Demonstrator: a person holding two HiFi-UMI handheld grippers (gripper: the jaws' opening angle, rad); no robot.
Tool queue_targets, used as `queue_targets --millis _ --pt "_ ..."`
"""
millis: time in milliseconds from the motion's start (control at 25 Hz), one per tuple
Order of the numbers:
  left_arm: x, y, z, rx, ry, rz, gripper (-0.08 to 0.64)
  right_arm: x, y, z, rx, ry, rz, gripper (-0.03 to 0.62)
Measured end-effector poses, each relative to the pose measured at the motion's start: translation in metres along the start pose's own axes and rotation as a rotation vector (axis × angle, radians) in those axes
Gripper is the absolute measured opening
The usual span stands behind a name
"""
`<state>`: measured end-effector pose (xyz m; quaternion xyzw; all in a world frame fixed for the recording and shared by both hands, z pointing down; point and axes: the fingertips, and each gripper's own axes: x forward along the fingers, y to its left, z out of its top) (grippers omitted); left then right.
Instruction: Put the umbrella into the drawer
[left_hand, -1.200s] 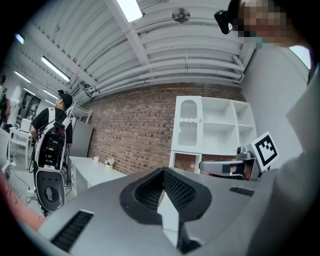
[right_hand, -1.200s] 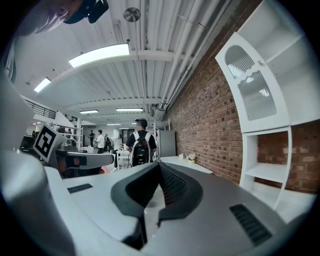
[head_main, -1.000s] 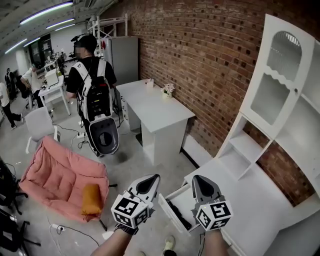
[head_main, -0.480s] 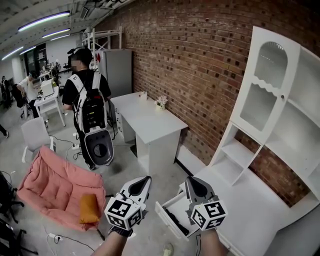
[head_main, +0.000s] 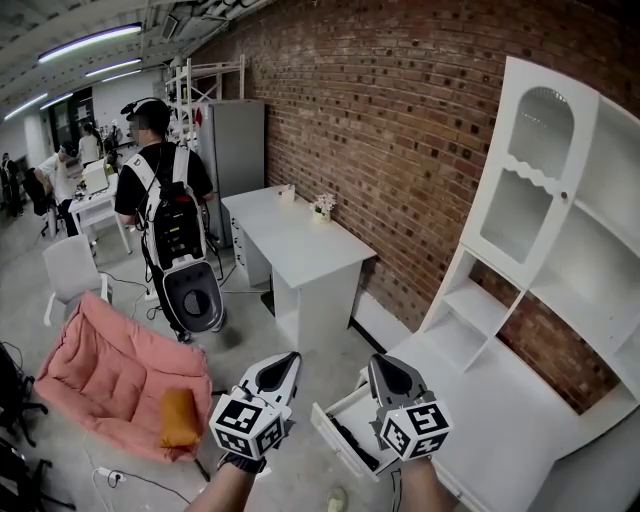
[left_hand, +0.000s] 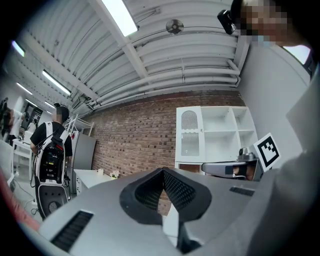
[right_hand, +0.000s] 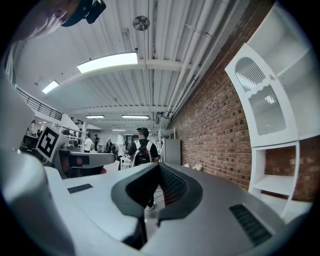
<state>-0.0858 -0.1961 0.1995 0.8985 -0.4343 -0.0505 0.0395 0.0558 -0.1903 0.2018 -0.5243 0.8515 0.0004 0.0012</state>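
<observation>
I hold both grippers level in front of me, side by side and a little apart. My left gripper (head_main: 281, 366) has its jaws pressed together with nothing between them, and my right gripper (head_main: 388, 368) is closed and empty in the same way.

Just below and between them the drawer (head_main: 328, 435) stands pulled out from the low white cabinet (head_main: 500, 400) on my right. A dark, slim shape lies inside it, which I take to be the umbrella (head_main: 356, 450); it is too small to make out more.

On the floor to my near left lies a pink sofa cushion (head_main: 100, 365) with an orange pillow (head_main: 178, 418) on its near edge. Farther off, a white desk (head_main: 300, 245) stands against the brick wall (head_main: 400, 130), with a small flower pot (head_main: 322, 206) at its far side. The cabinet's tall shelf unit (head_main: 545, 200) rises on the right. Left of the desk a person with a backpack (head_main: 165, 215) stands facing away, beside a white chair (head_main: 70, 272).
</observation>
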Motion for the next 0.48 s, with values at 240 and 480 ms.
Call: queue_targets --millis 240,480 --pt "-0.002 0.006 0.003 -0.004 -0.005 0.004 0.006 0.004 -0.001 -0.001 0.006 0.005 0.003 0.003" --pt "-0.01 0.004 0.0 -0.009 -0.01 0.004 0.005 -0.001 0.007 -0.003 0.002 0.004 0.006 0.003"
